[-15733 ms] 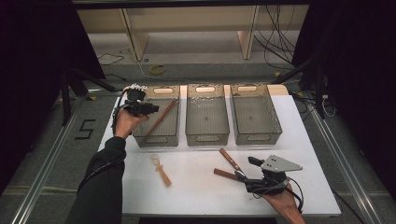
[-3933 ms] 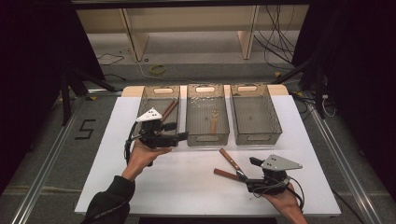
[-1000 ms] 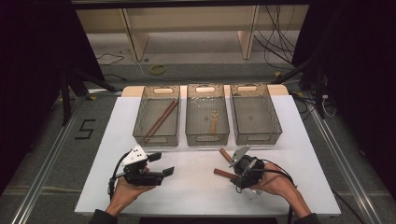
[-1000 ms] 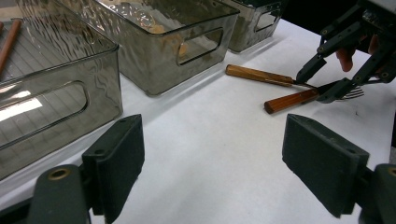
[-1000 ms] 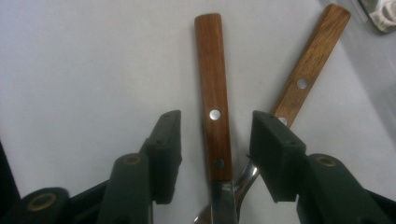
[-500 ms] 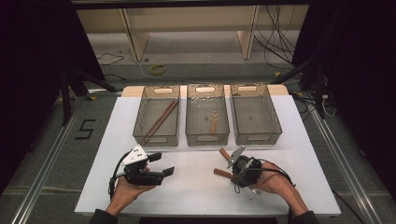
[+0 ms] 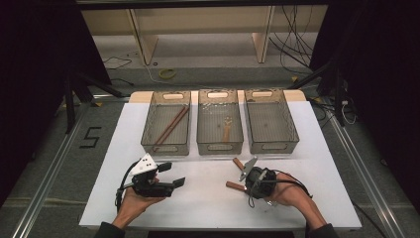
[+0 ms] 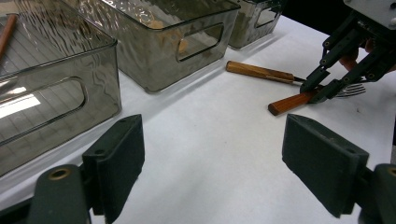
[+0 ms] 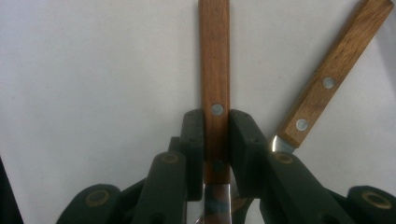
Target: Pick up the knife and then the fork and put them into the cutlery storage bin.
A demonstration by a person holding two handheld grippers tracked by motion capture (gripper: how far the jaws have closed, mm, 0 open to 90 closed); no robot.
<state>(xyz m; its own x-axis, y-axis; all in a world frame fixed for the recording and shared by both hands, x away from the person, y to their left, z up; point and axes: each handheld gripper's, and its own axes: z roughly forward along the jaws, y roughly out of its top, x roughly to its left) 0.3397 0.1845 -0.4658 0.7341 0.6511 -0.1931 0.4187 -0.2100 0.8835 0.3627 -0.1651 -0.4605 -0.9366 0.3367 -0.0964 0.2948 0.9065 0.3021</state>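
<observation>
Right gripper [image 7: 246,186] low over white surface [image 7: 208,208], fingers [image 9: 194,140] just closed, now clamped on wooden handle of fork [image 8: 299,99]; fork lying flat on surface near front edge, tines visible in left gripper view. Knife [image 8: 259,72] with wooden handle just beside it, blade end near gripper, lying apart from fork handle. Left gripper [image 7: 171,174] held above surface at left, fingers [image 8: 116,158] wide apart, nothing between them. Three clear bins [image 7: 220,144] in row behind; left bin holds chopsticks [image 7: 169,128], middle bin wooden utensil [image 7: 227,127].

black jaws [image 9: 216,140], brass rivets (dark sleeves) — trailing cables
</observation>
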